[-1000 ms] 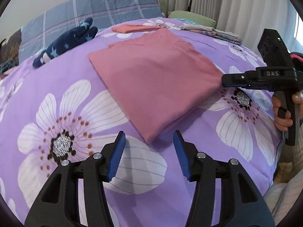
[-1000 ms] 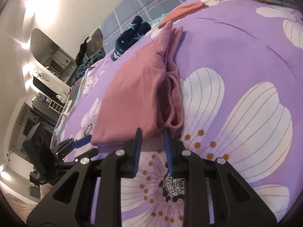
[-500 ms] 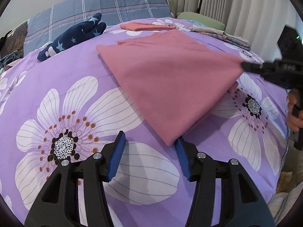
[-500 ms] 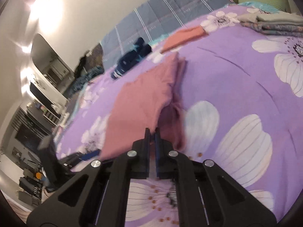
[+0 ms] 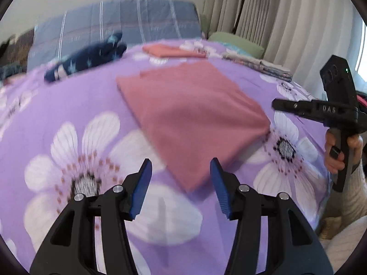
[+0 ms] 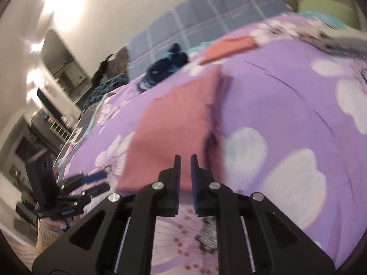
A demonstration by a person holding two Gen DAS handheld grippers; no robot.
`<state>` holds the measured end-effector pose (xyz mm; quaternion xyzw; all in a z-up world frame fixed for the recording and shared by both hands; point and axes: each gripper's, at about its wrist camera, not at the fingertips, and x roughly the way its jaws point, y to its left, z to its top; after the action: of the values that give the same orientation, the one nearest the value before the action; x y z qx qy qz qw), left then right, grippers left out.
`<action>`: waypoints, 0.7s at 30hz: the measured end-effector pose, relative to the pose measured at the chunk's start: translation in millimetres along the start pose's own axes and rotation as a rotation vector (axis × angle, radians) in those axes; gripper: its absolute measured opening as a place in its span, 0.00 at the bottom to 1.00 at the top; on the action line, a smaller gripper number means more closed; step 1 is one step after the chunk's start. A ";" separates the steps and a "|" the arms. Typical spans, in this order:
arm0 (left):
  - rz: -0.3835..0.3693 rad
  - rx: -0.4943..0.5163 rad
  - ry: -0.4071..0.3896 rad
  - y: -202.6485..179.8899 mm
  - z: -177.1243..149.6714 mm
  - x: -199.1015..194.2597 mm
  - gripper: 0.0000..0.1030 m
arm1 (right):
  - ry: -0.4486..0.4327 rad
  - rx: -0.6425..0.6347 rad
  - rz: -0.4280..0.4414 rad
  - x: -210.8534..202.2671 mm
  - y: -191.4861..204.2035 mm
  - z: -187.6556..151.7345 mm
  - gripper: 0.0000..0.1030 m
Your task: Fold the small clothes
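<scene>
A pink folded garment [image 5: 190,112] lies flat on the purple flowered bedspread [image 5: 68,105]; it also shows in the right wrist view [image 6: 176,123]. My left gripper [image 5: 181,176] is open and empty, raised just in front of the garment's near corner. My right gripper [image 6: 185,162] has its jaws a small gap apart with nothing between them, hovering at the garment's near edge. In the left wrist view the right gripper [image 5: 275,104] sits just off the garment's right corner.
A dark blue star-print garment [image 5: 87,59] lies at the back left. An orange folded piece [image 5: 169,51] and a stack of folded clothes [image 5: 259,66] lie at the back. A blue plaid pillow [image 5: 114,23] and curtains stand behind. The bed edge falls away at the right.
My right gripper let go of the garment's right corner and opened slightly; the lifted corner dropped flat. Both grippers pulled back and up a little.
</scene>
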<state>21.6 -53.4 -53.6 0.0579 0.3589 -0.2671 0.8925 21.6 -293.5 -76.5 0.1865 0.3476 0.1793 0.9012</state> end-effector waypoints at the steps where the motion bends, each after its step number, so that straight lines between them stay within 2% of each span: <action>1: 0.020 0.016 0.001 -2.6 2.0 4.6 0.52 | 0.003 -0.022 -0.007 5.8 3.8 -0.4 0.10; 3: 0.039 0.030 0.042 -2.4 1.0 25.9 0.52 | 0.018 -0.054 -0.073 19.7 2.8 -4.1 0.09; 4: 0.048 0.019 0.082 -0.1 -2.7 37.9 0.52 | 0.042 -0.057 -0.140 29.3 -2.8 -6.7 0.07; 5: 0.048 0.002 0.120 3.3 -7.0 48.4 0.57 | 0.071 -0.056 -0.222 37.4 -11.0 -10.5 0.06; 6: 0.032 -0.017 0.114 6.7 -8.9 50.3 0.58 | 0.096 -0.053 -0.250 43.6 -18.0 -14.8 0.00; 9: 0.007 -0.060 0.117 15.1 -8.7 50.2 0.70 | 0.104 -0.028 -0.219 39.7 -29.4 -16.8 0.00; 14: 0.006 -0.042 0.125 12.4 -9.2 52.4 0.75 | 0.109 -0.157 -0.304 44.5 -9.6 -18.7 0.02; 16: 0.001 -0.052 0.119 12.9 -6.2 49.6 0.75 | 0.097 -0.162 -0.294 39.6 -8.2 -15.2 0.03; 19: -0.047 -0.110 0.076 19.6 0.9 39.5 0.74 | -0.005 -0.148 -0.247 22.7 -0.4 1.7 0.06; 21: -0.036 -0.125 0.033 23.4 12.1 35.7 0.74 | -0.089 -0.175 -0.252 15.0 7.5 19.8 0.13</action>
<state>62.5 -52.6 -70.8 -0.0002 0.3905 -0.2592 0.8834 44.3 -284.4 -67.9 0.0700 0.3112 0.0857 0.9439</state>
